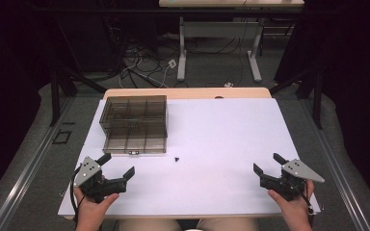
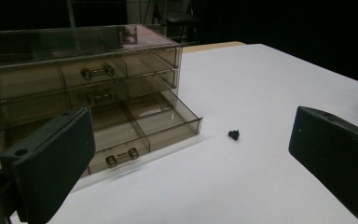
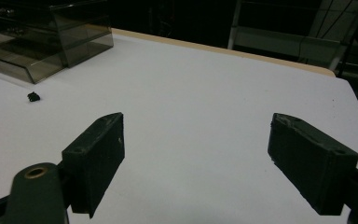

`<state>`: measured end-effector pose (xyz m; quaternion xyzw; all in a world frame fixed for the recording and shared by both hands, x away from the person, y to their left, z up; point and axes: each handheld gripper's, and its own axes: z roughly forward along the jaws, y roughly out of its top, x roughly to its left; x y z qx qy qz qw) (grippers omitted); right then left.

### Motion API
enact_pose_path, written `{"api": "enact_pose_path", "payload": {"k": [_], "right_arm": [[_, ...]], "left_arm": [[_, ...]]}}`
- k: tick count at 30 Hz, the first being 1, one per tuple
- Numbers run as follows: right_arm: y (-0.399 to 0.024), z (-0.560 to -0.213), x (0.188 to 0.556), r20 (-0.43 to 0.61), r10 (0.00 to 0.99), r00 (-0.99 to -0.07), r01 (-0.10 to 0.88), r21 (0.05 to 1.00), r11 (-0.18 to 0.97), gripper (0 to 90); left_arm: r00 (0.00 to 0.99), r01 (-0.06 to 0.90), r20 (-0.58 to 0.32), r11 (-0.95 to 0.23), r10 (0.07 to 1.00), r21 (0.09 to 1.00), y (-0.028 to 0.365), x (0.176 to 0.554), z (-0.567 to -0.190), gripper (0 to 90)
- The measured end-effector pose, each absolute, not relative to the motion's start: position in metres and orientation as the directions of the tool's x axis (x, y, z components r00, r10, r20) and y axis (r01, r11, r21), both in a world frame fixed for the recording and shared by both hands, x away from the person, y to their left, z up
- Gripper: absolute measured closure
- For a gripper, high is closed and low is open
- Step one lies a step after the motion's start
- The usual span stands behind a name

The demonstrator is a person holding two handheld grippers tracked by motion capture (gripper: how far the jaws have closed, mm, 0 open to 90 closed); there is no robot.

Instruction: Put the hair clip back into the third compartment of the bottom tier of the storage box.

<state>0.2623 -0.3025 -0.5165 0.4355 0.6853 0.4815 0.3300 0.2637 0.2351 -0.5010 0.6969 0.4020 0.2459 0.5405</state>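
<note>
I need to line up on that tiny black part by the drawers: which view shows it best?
The left gripper view: the small black part sits nearest there, on bare white table just right of the open bottom drawer. The right gripper view shows it smaller, at far left. In the high view it is a speck.

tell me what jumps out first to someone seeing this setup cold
The smoky see-through drawer box at the far left of the white table catches the eye first, its bottom drawer pulled out and looking empty. Just off its front right corner lies a tiny black part, alone on the bare white. Near the person's edge, the left gripper and right gripper both rest open, holding nothing.
</note>
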Motion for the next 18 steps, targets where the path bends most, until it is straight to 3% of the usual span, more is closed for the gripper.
{"api": "enact_pose_path", "payload": {"k": [18], "right_arm": [[-0.294,-0.515,0.262,-0.048,0.901,-0.432,0.253,0.952,0.172,18.2]], "left_arm": [[0.558,0.277,-0.079,-0.096,0.826,0.956,0.235,0.255,-0.495,2.4]]}}
